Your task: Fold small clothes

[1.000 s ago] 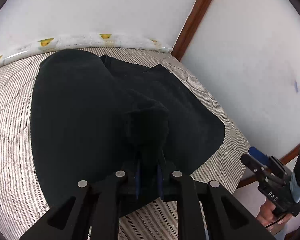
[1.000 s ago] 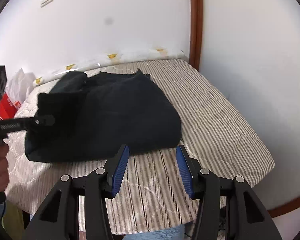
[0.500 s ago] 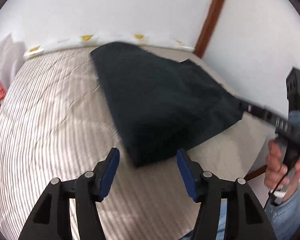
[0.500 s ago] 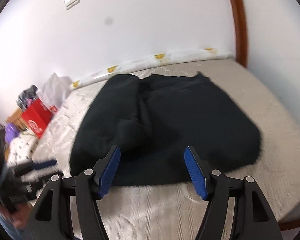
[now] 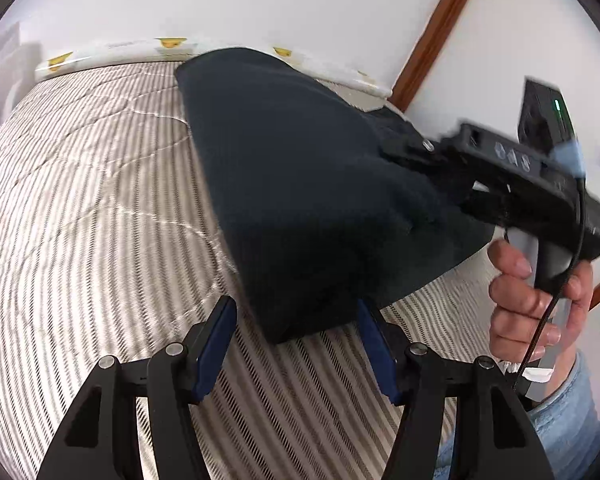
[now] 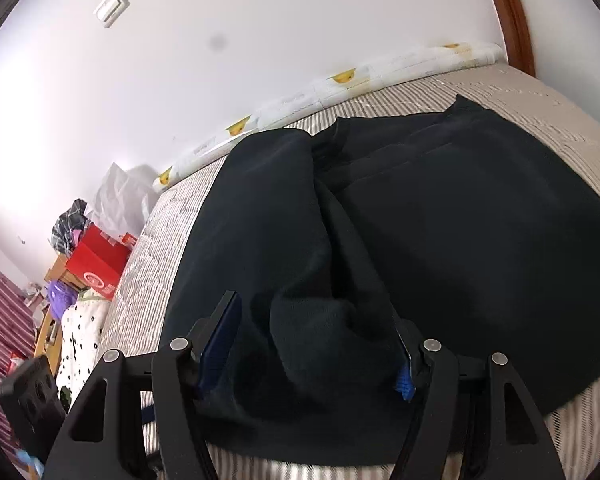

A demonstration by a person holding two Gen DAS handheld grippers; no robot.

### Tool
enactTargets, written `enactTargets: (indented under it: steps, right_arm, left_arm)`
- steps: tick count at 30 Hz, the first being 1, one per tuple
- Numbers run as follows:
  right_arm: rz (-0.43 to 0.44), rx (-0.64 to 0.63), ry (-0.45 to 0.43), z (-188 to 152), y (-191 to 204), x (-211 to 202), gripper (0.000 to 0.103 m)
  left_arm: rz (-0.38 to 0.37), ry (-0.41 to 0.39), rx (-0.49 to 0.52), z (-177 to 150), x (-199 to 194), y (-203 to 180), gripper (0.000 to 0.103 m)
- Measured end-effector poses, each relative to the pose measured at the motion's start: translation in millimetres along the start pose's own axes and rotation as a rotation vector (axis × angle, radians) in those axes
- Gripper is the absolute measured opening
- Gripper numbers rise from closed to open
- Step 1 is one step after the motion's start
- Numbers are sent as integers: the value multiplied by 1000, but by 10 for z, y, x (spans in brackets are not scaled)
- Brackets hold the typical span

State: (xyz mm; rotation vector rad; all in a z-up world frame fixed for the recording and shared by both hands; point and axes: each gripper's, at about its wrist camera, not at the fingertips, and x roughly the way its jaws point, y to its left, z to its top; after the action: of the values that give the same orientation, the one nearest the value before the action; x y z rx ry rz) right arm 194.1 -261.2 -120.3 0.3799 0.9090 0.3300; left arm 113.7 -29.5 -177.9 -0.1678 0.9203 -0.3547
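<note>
A dark garment [image 5: 320, 180] lies partly folded on the striped mattress [image 5: 80, 200]. My left gripper [image 5: 295, 306] is open, its blue pads [image 5: 216, 344] either side of the garment's near corner without pressing it. In the right wrist view the garment [image 6: 460, 240] fills the bed, one layer folded over on its left. My right gripper [image 6: 314, 316] straddles a bunched fold at the near edge. Its jaws are closing, with cloth between them and the right pad partly hidden. A hand [image 5: 532, 300] holds that right gripper over the garment's right side.
A white padded roll with yellow prints [image 5: 112, 50] runs along the wall at the bed's far edge. A brown wooden frame [image 5: 436, 28] stands at the corner. Left of the bed are a red box [image 6: 96, 264], a white bag [image 6: 120, 192] and dotted bedding [image 6: 80, 328].
My left gripper let go of the cloth, opened and dropped back to the garment's near corner. My right gripper swung left and lower onto the near edge, so cloth now lies between its fingers.
</note>
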Motion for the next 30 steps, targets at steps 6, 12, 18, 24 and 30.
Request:
enactTargets:
  steps: [6, 12, 18, 24, 30]
  right_arm:
    - [-20, -43, 13, 98, 67, 195, 33]
    - [-115, -235, -97, 219, 117, -70, 15]
    - [-211, -284, -228, 463, -144, -509, 14]
    - [-333, -220, -271, 611, -813, -810, 14]
    - [-356, -107, -181, 455, -1537, -719, 16]
  left_arm:
    - [36, -14, 36, 58, 133, -146, 64]
    - [125, -8, 82, 128, 193, -221, 64]
    - [152, -9, 93, 185, 213, -378, 64]
    - [147, -1, 218, 276, 389, -763, 65]
    - [120, -27, 185, 380, 508, -915, 63]
